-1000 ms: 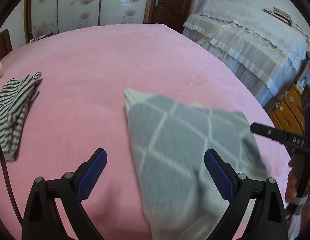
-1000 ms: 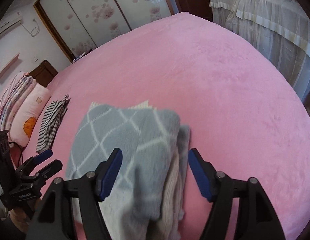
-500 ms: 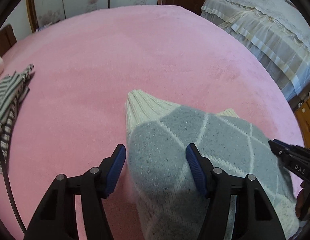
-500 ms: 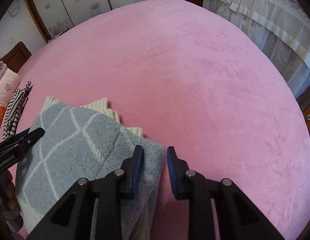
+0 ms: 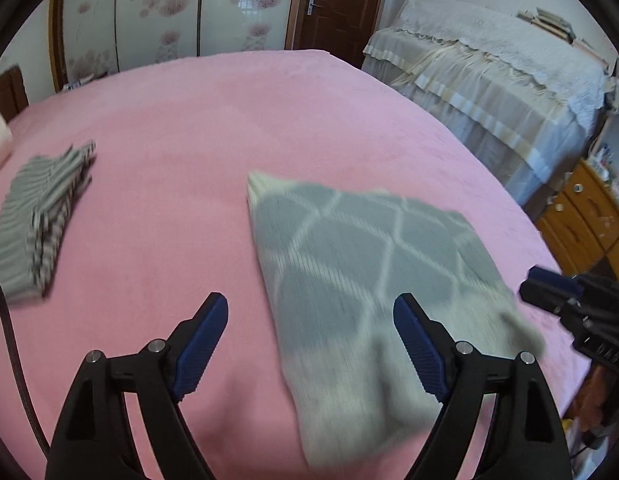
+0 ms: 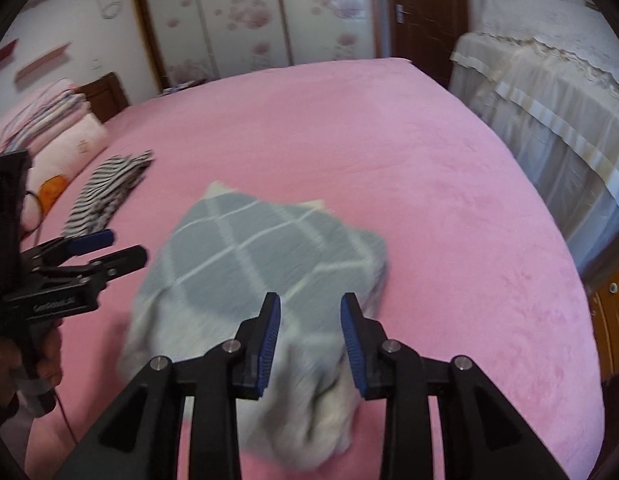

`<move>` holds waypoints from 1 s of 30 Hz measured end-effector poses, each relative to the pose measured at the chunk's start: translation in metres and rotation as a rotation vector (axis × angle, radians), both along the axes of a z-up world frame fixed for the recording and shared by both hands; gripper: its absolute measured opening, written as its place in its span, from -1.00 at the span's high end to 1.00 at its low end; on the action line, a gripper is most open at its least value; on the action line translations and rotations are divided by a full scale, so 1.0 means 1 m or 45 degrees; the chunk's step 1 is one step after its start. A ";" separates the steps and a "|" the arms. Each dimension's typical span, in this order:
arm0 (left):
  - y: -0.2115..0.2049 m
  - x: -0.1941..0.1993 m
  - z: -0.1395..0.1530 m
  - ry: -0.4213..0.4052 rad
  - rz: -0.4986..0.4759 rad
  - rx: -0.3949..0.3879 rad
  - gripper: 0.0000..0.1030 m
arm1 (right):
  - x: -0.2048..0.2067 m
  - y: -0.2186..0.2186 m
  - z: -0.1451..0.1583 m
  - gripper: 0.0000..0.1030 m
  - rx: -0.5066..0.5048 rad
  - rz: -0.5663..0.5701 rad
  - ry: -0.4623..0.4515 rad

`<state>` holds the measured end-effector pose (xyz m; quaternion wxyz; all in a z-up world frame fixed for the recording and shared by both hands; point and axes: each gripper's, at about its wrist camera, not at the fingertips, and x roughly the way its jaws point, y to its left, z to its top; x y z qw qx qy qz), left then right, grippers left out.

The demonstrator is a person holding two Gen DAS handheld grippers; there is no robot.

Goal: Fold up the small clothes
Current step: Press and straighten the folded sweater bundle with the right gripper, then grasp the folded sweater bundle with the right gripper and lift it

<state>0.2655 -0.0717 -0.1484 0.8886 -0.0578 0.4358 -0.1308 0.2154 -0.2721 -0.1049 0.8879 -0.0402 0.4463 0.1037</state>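
Both the left gripper (image 5: 311, 338) and the right gripper (image 6: 310, 340) hang spread and empty above the folded grey sweater (image 6: 265, 264), so this fold seems finished and the next move probably needs another garment.

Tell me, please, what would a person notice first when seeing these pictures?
First, the big pink bed filling both views, with a folded grey sweater with pale diamond lines lying in its middle. Both the left gripper and right gripper are open above it. A striped garment lies further left, near the pillows.
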 end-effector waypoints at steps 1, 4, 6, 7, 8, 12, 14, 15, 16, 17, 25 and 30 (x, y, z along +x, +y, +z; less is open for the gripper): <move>0.000 -0.008 -0.004 0.007 -0.001 -0.005 -0.63 | -0.007 0.000 -0.003 0.40 -0.004 0.004 0.003; -0.003 -0.026 -0.025 0.054 -0.009 0.031 -0.56 | -0.028 -0.009 -0.025 0.51 -0.074 -0.036 0.017; 0.000 -0.032 -0.044 0.128 0.003 0.042 -0.47 | -0.034 -0.017 -0.043 0.55 -0.074 -0.081 0.075; 0.002 -0.031 -0.050 0.159 0.018 0.026 -0.47 | -0.035 -0.020 -0.049 0.55 -0.069 -0.094 0.085; 0.006 -0.030 -0.058 0.196 0.036 -0.010 -0.48 | -0.038 -0.023 -0.053 0.55 -0.065 -0.102 0.086; 0.016 -0.024 -0.074 0.240 0.071 -0.079 -0.50 | -0.035 -0.029 -0.067 0.55 -0.025 -0.137 0.095; 0.016 -0.024 -0.077 0.240 0.071 -0.081 -0.51 | -0.033 -0.034 -0.075 0.54 0.005 -0.159 0.096; 0.017 -0.025 -0.077 0.235 0.070 -0.080 -0.51 | -0.033 -0.038 -0.078 0.53 0.034 -0.171 0.103; 0.017 -0.026 -0.075 0.227 0.068 -0.077 -0.51 | -0.032 -0.043 -0.078 0.50 0.064 -0.182 0.107; 0.018 -0.028 -0.073 0.220 0.064 -0.077 -0.51 | -0.033 -0.046 -0.078 0.48 0.090 -0.190 0.111; 0.025 -0.040 -0.037 0.144 0.085 -0.070 -0.82 | -0.041 -0.047 -0.032 0.11 0.149 -0.152 0.051; 0.031 -0.038 -0.004 0.086 0.064 -0.102 -0.95 | -0.039 -0.041 0.000 -0.41 0.135 -0.137 -0.004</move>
